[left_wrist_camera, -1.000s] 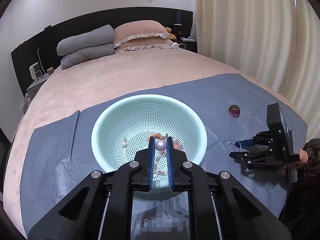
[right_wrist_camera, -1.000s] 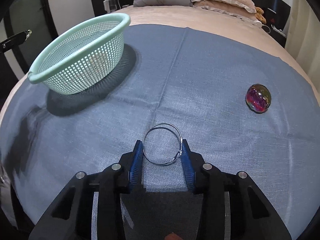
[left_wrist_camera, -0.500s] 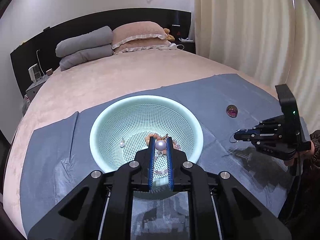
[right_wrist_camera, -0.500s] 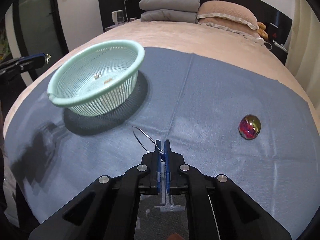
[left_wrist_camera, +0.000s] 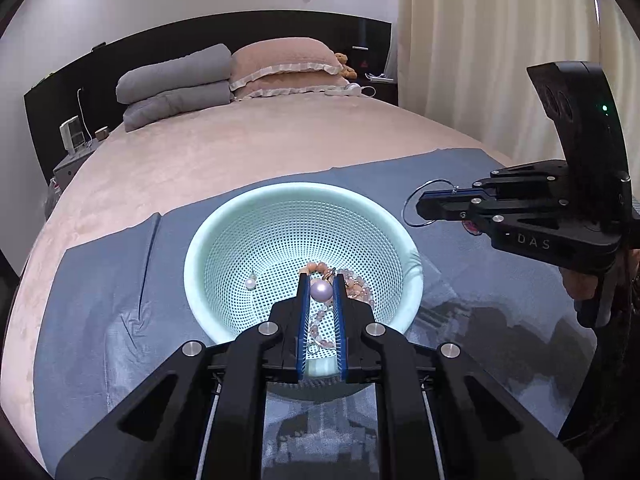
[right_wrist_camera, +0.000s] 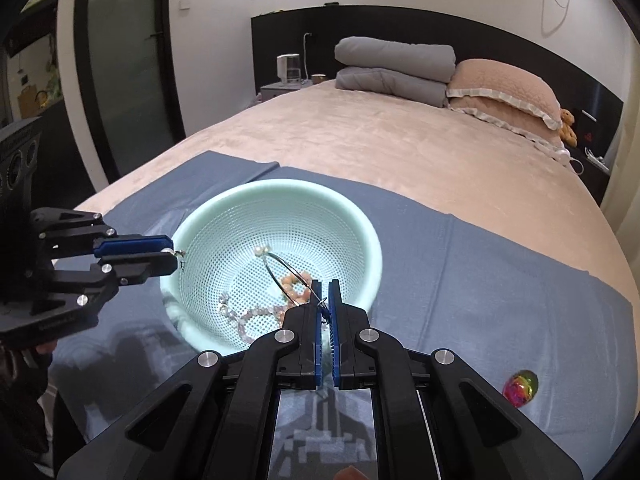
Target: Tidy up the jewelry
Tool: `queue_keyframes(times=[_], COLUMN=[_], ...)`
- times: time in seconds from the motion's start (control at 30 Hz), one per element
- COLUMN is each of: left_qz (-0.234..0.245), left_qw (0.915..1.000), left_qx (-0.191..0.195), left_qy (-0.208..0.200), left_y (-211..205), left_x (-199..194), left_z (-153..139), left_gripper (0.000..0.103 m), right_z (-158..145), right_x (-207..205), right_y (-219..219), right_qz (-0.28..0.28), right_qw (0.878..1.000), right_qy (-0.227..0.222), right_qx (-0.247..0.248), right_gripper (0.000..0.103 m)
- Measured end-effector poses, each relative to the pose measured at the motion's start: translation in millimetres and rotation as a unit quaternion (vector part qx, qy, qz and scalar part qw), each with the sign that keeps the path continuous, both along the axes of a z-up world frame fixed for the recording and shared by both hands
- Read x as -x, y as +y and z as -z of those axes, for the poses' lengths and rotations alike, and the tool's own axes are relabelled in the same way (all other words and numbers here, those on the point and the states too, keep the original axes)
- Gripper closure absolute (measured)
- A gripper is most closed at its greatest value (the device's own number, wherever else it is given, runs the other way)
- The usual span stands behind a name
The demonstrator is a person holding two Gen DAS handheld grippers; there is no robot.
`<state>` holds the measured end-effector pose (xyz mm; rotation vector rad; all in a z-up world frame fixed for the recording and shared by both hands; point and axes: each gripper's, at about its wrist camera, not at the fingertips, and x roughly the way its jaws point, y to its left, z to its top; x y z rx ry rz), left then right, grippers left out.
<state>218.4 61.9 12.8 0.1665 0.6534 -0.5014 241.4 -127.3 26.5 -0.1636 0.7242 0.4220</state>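
Left hand-held gripper (left_wrist_camera: 321, 292): pinching a pearl earring (left_wrist_camera: 321, 290) over the basket (left_wrist_camera: 208, 240)
Right hand-held gripper (right_wrist_camera: 325, 294): pressed together on a wire hoop (right_wrist_camera: 280, 268) (above basket rim); iridescent gem (right_wrist_camera: 520, 388) on the blue cloth (right_wrist_camera: 480, 260)

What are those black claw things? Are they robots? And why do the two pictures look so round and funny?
No robots: a person holds one pincher tool in each hand, each with a wide-eyed camera, one picture per camera. The left gripper pinches a pearl earring over the green basket, which stands on a blue cloth on a bed. Beads lie inside. The right gripper pinches a thin wire hoop above the basket. A shiny rainbow stone waits on the cloth.
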Motion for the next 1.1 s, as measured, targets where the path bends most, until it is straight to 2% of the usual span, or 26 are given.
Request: queue_keyframes(times=[0.33,0.4,0.43,0.47,0.5,0.57,0.63,0.73,0.83,1.0,1.1], left_qz=[-0.015,-0.022,-0.020,-0.021,-0.024,-0.026,-0.035,-0.039,-0.047,-0.075,-0.096], left_qw=[0.9998,0.9997,0.9997,0.9997,0.9996,0.9996,0.9994,0.9992,0.9988,0.9968,0.9937], left_qx=[-0.003,-0.003,-0.001,-0.001,-0.003,-0.003,-0.001,-0.003,-0.010,0.004,0.011], left_qy=[0.010,0.011,0.013,0.015,0.014,0.011,0.005,0.005,0.004,0.027,0.056], left_y=[6.7,7.8,9.0,9.5,10.4,12.5,15.7,19.1,23.4,39.1,48.6], left_x=[-15.7,-19.3,-20.3,-21.2,-21.8,-21.4,-20.5,-21.2,-23.9,-35.0,-44.7], left_z=[12.0,14.0,15.3,16.4,17.2,17.4,16.1,15.0,15.8,22.2,32.1], left_gripper=[0.091,0.091,0.090,0.086,0.081,0.059,0.049,0.048,0.043,0.041,0.041], right_z=[14.6,15.2,14.5,13.0,12.0,10.7,10.3,10.5,13.7,29.5,40.9], right_x=[-19.3,-19.8,-20.2,-20.2,-20.4,-22.8,-26.3,-30.1,-33.1,-40.8,-47.5], right_y=[5.6,4.1,3.3,2.2,1.5,-2.2,-6.2,-12.2,-15.0,-18.7,-22.5], right_qz=[0.012,0.015,0.018,0.021,0.024,0.035,0.041,0.047,0.053,0.058,0.064], right_qw=[1.000,1.000,1.000,1.000,1.000,0.999,0.999,0.999,0.998,0.996,0.992], right_qy=[0.016,0.016,0.012,0.006,0.004,0.005,0.007,0.014,0.023,0.060,0.090], right_qx=[-0.002,0.001,0.003,0.002,0.003,0.002,-0.003,-0.015,-0.020,-0.039,-0.055], right_gripper=[0.096,0.071,0.039,0.030,0.031,0.026,0.022,0.022,0.022,0.024,0.034])
